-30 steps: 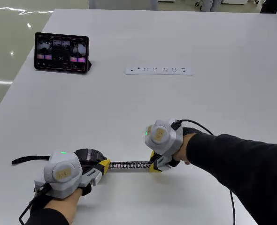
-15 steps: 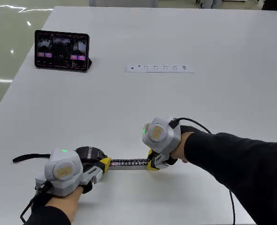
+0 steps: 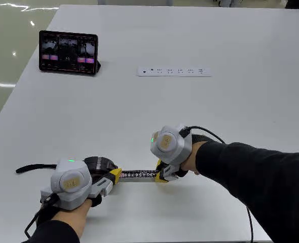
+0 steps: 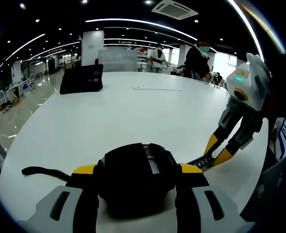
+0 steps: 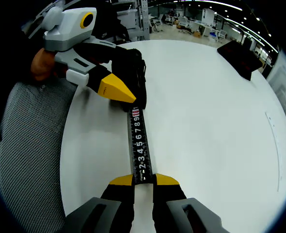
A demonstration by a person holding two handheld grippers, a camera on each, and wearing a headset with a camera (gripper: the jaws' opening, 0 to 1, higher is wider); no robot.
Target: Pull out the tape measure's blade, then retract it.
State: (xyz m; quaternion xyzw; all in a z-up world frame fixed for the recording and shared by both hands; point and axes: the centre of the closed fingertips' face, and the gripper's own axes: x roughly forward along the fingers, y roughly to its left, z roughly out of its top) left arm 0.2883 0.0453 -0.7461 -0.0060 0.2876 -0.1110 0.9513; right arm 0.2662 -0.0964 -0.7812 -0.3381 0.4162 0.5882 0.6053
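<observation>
Count on the white table [image 3: 200,30]: 1 tape measure [image 3: 100,165] with 1 blade [image 3: 138,174] and 1 black wrist strap [image 3: 35,167]. 2 grippers, 1 left gripper [image 4: 137,169] and 1 right gripper [image 5: 143,180], each with 2 yellow-tipped jaws. 1 tablet [image 3: 68,52], screen lit. 1 white power strip [image 3: 174,72]; sockets too small to count. 2 people [image 4: 158,57] beyond the table's far edge.

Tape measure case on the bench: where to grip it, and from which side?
Take the black case around its chunky body, one jaw each side, coming from the near edge of the table at an angle to the blade, as the left claw does. The blade runs flat toward the right claw, which pinches its tip, so keep that line free.
</observation>
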